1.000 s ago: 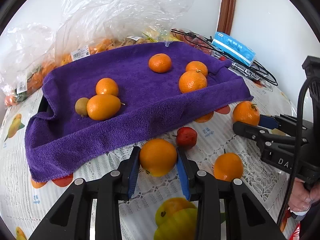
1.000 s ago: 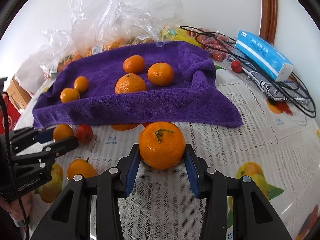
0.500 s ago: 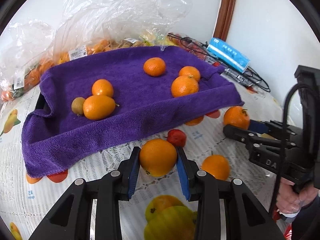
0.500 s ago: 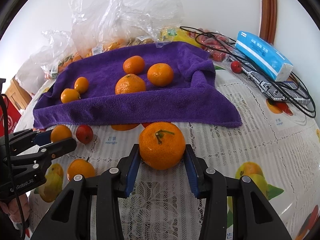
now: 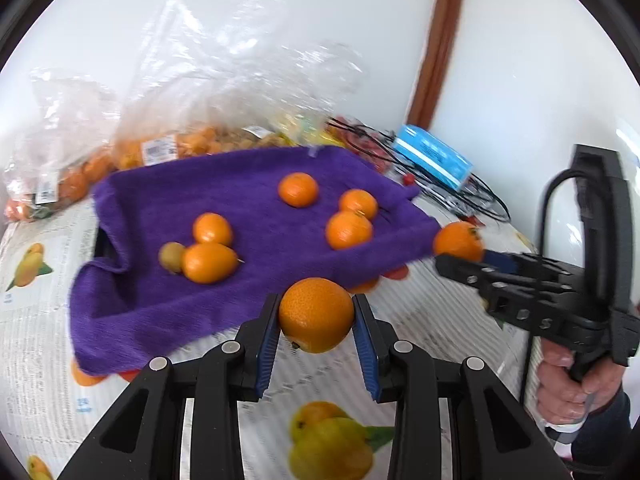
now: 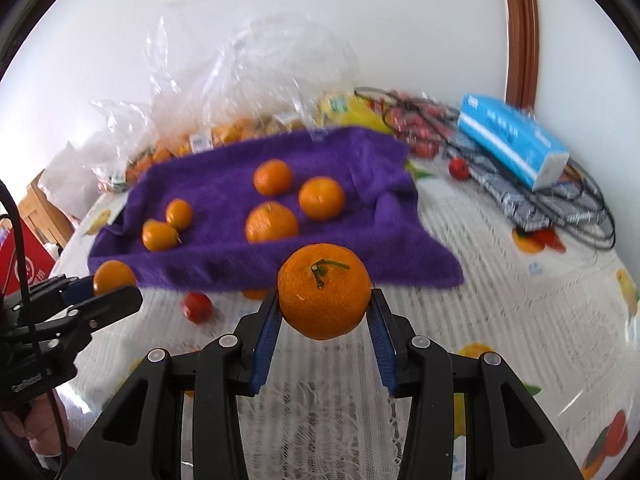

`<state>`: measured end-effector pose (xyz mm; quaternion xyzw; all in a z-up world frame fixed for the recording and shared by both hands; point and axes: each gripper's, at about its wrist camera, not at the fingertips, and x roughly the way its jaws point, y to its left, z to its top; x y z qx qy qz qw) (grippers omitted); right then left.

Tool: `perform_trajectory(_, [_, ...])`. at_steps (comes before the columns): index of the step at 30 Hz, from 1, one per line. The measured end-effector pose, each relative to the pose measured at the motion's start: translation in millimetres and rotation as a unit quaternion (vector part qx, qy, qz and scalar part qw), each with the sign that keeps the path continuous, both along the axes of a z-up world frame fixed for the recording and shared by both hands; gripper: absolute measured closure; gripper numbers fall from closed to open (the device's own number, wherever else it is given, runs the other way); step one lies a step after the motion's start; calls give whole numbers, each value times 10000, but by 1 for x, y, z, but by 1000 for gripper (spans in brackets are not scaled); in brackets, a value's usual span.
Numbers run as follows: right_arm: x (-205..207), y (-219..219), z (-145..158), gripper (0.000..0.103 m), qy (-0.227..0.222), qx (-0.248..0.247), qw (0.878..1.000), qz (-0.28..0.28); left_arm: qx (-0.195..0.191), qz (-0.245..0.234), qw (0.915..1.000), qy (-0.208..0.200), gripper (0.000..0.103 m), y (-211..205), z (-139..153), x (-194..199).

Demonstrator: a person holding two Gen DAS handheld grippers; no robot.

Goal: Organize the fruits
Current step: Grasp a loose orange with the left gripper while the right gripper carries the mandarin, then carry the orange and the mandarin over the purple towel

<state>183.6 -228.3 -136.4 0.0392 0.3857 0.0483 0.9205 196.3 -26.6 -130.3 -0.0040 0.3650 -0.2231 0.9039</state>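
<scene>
My left gripper is shut on a smooth orange, held clear above the tablecloth in front of the purple towel. My right gripper is shut on a stemmed tangerine, also lifted before the towel. Several oranges and a small greenish fruit lie on the towel. In the left wrist view the right gripper shows at the right with its tangerine. In the right wrist view the left gripper and its orange show at the left.
Clear plastic bags of fruit stand behind the towel against the wall. A blue tissue pack and black cables lie at the back right. A small red fruit rests on the fruit-printed tablecloth. A red box sits far left.
Both grippers have risen with their fruit, which now hang above the tablecloth instead of resting on it. The towel sits lower and nearer behind each fruit.
</scene>
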Motion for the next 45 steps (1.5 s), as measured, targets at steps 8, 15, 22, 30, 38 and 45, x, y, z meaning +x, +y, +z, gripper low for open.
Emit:
perform_trajectory(8, [19, 12, 32, 60, -295, -11, 9993, 218, 156, 910, 9955, -216, 70, 35, 19, 21])
perform_trajectory(15, [55, 28, 56, 60, -572, 123, 9974, 414, 116, 1470, 9883, -385, 69, 45, 49, 50])
perform_trajectory(22, [88, 43, 52, 60, -648, 205, 9957, 635, -4, 1832, 9824, -371, 69, 50, 29, 79])
perform_trajectory(30, [102, 31, 13, 60, -405, 211, 9976, 530, -7, 1876, 9819, -260, 69, 57, 7, 79])
perform_trajectory(38, [102, 23, 13, 60, -436, 365, 9974, 437, -199, 1970, 9802, -39, 69, 67, -1, 85])
perform_trajectory(45, [100, 30, 7, 60, -412, 294, 9974, 516, -215, 2017, 9792, -56, 69, 69, 0, 86])
